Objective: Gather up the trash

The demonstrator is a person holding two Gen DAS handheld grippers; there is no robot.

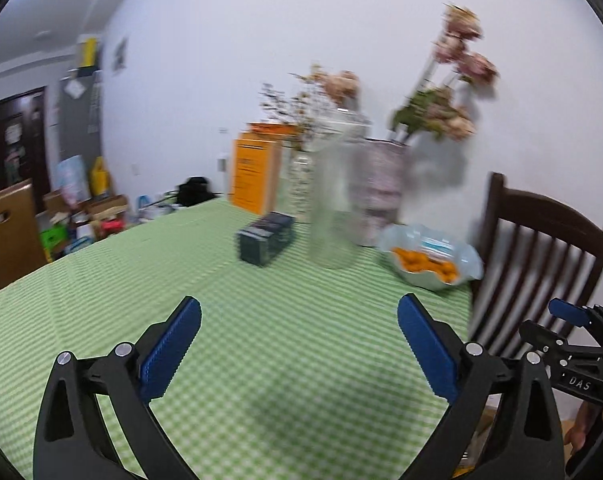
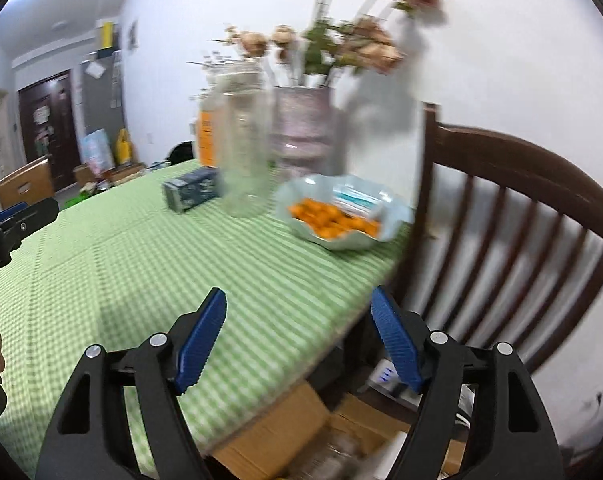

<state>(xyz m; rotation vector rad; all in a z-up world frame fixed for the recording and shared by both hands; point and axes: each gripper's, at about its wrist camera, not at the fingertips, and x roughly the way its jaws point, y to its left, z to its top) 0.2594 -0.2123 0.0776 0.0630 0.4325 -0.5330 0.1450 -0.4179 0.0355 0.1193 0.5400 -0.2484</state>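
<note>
Trash is being sought: none is seen between the spread, empty fingers of either gripper. A dark box (image 1: 266,238) on the far bench (image 1: 101,280) is probably being approached next.

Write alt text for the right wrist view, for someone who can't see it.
The open, empty right gripper hovers over a green checked tablecloth. Beyond it stand a clear jar, a dark box, a bowl of orange pieces, flowers, and a wooden chair.
</note>
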